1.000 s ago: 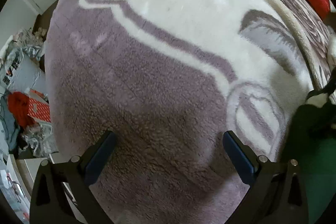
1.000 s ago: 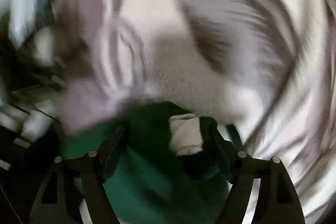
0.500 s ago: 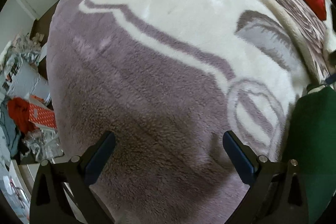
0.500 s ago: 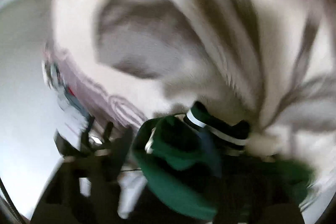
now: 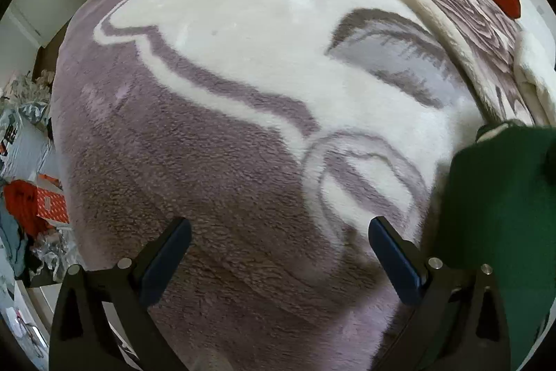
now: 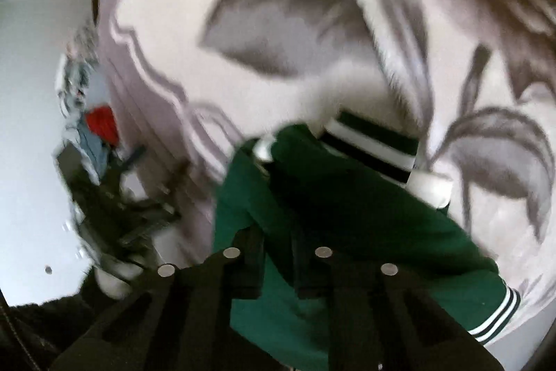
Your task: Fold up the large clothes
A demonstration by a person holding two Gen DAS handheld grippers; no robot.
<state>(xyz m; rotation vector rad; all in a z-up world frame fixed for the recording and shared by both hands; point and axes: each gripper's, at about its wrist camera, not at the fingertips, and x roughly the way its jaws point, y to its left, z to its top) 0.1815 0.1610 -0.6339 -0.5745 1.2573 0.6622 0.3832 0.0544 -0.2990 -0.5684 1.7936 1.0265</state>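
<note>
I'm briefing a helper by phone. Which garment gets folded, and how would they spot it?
A fluffy mauve-and-cream patterned blanket covers the bed. The dark green jacket lies on it, pinched by the right gripper. Only it has white-and-black striped ribbed cuffs.

Left gripper [image 5: 278, 252]: black angular frame with triangular cut-outs, dark blue pads on the inner faces of both fingers [image 5: 392, 259], and round silver screw heads near each finger base. Right gripper [image 6: 278, 266]: matching black frame, four silver screw heads visible; pad colour blurred and indistinct.
</note>
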